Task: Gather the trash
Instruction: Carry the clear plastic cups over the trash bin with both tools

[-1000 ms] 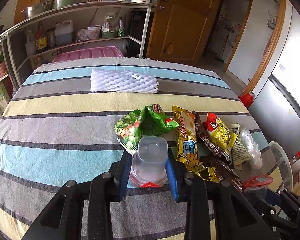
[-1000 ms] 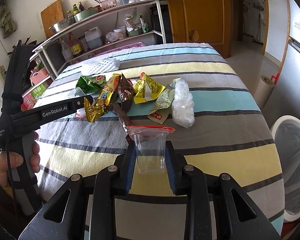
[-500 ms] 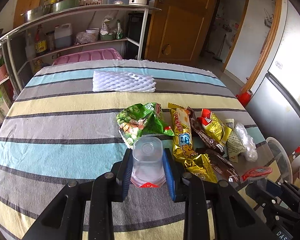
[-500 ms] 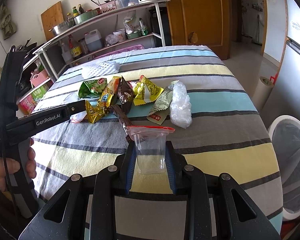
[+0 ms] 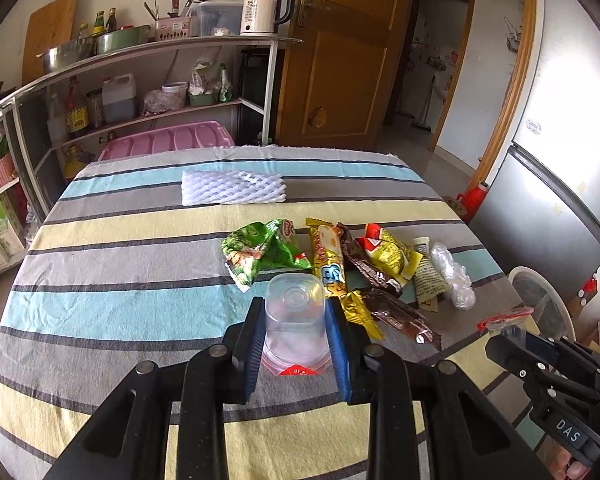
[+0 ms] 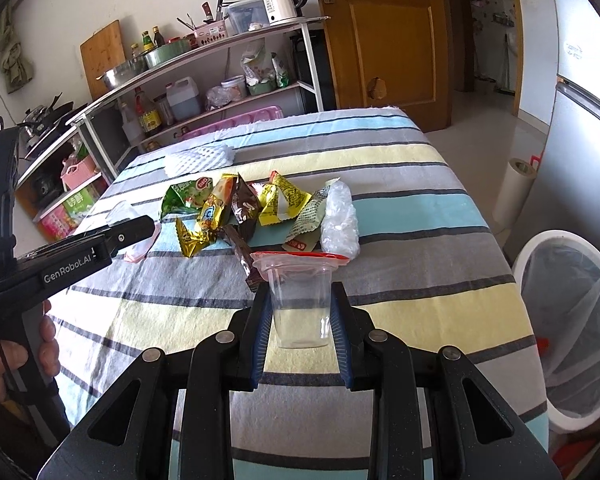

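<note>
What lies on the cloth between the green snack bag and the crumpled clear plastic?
Between green snack bag and clear plastic: yellow, brown and printed wrappers, shown in both views.

A: The cup [image 5: 295,322] between the left tongs [image 5: 295,344]?
B: Clear, smooth plastic, glossy. The one [image 6: 301,307] in the right tongs [image 6: 301,336] is the same, with a red film rim.
A: And the tongs themselves?
B: Matt black plastic; the pads [image 5: 337,340] are ribbed blue.
A: Just beyond the cups?
B: Wrappers [image 5: 327,264] of shiny crinkled foil, and a crumpled clear bag [image 6: 339,220].
A: Farther off?
B: A white foam net [image 5: 233,188], soft and matt.
A: Underneath?
B: Striped woven cloth [image 5: 120,272], matt, a little rough.
A: Past the cloth?
B: A brushed-metal shelf [image 5: 160,50], a varnished wooden door [image 5: 340,52], and a glossy plastic kettle [image 5: 260,10].
</note>
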{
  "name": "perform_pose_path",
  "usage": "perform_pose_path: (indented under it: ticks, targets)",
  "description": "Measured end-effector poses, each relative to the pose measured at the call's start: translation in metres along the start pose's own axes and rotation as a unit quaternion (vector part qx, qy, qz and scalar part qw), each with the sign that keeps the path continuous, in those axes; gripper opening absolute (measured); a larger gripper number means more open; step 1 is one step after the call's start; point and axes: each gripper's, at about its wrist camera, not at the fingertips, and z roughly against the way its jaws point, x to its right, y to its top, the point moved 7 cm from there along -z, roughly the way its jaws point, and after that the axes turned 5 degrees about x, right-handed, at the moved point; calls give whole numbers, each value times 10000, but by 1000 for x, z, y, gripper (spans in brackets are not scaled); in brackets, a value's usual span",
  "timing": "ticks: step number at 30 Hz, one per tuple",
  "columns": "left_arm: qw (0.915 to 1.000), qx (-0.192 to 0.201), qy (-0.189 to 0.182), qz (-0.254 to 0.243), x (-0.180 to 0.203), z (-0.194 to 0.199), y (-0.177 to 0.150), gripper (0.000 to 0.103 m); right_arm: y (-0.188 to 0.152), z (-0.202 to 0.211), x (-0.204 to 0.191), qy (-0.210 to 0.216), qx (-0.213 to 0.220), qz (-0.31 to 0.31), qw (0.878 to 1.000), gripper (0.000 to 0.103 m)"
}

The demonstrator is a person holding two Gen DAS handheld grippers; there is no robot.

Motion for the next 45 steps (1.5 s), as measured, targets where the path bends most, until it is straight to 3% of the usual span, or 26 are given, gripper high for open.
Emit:
perform_pose_path:
  ticks: [19,34,45]
  targets:
    - [9916,134,-959,-858,120,22,5,30,12,63,67,-511,496,-450,9964,29]
    - [9684,-78,-1934,-1576,251,1,-4,30,4,122,171,-1466,718,-1004,9815,29]
    - [9519,-467,-2332,-1931,324,-25,-24,30,-13,128,232,-1880,416,-1325,9723,29]
